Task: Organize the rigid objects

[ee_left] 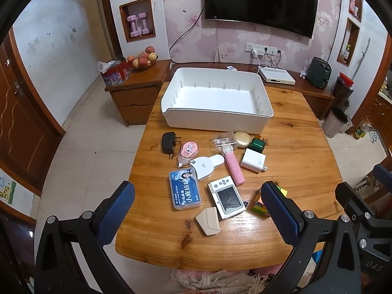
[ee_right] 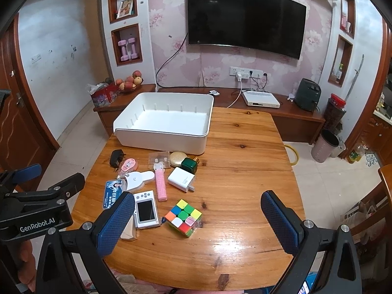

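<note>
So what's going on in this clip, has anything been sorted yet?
Nothing is sorted yet. A person holds two blue-padded grippers, the left gripper and the right gripper, both open and empty above the near edge of the round-cornered wooden table. The white rectangular plastic bin at the far side holds nothing. Small items lie loose in front of it, among them a multicoloured puzzle cube, a white handheld device with a screen and a white wall charger.
</note>
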Action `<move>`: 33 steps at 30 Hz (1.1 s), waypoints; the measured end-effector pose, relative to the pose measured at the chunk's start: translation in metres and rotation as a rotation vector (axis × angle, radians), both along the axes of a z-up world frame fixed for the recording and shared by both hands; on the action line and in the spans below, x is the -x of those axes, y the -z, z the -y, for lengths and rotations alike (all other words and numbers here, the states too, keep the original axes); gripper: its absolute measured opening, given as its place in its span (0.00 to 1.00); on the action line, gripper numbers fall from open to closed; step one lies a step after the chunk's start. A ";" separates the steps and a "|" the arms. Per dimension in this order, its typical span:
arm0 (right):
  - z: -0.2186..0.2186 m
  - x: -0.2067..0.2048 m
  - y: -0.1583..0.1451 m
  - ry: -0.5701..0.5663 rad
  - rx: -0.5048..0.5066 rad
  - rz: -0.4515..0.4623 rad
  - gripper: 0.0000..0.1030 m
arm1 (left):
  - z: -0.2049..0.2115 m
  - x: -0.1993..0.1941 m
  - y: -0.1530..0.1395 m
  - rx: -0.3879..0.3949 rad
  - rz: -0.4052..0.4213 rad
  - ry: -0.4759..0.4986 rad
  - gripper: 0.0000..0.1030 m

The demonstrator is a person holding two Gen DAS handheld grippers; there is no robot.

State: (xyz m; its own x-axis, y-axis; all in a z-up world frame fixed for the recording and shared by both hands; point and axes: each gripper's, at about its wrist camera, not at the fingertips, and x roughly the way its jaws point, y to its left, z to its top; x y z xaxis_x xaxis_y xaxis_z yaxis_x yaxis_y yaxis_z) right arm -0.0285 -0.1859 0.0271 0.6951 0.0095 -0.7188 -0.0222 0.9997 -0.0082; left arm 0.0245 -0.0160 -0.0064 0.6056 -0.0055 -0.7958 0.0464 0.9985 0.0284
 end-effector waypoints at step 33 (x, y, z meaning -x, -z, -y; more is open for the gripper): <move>-0.015 -0.019 0.007 -0.055 -0.018 -0.034 1.00 | -0.007 -0.021 0.008 0.055 -0.036 0.036 0.99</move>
State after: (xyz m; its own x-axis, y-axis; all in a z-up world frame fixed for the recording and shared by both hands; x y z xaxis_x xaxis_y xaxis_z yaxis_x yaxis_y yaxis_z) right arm -0.0092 -0.1707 0.0197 0.6683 0.0600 -0.7414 -0.0767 0.9970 0.0115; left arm 0.0460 -0.0094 -0.0149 0.5748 -0.0710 -0.8152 0.0818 0.9962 -0.0291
